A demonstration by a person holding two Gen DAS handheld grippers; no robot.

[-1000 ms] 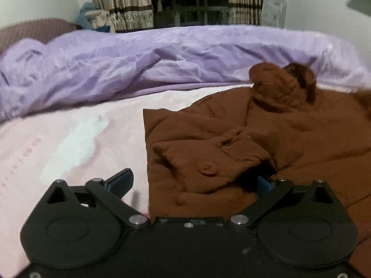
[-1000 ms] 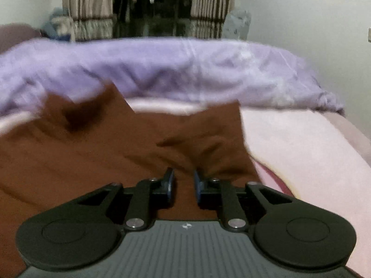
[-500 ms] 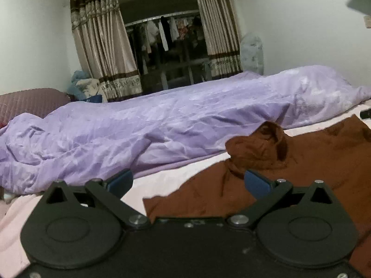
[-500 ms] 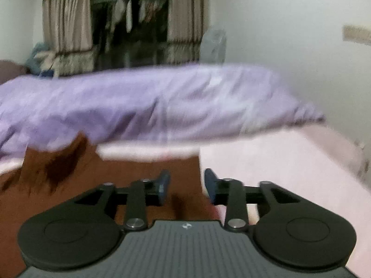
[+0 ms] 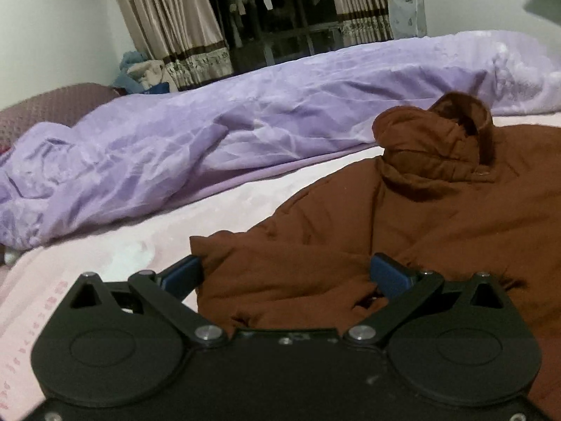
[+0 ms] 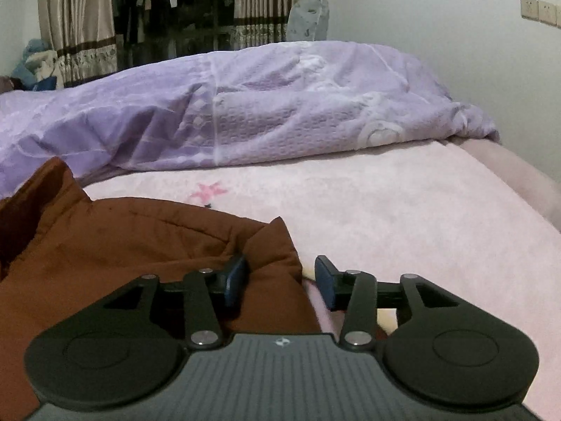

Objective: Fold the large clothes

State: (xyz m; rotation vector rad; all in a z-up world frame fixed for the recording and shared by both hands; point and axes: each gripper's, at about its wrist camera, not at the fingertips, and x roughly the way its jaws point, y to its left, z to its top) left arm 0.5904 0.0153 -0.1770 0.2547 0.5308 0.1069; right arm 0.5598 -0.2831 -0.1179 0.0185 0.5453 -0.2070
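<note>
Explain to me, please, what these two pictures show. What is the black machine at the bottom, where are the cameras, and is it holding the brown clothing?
No robot here: a person holds a two-finger gripper in each hand, with a camera on each looking forward along the fingers. One picture is from the left gripper, the other from the right gripper. A brown coat lies on a pink bedsheet, with a purple duvet behind. Both grippers are open. The right one's jaws have just been opening; the coat's corner lies between them, not pressed. Nothing is held.
</note>
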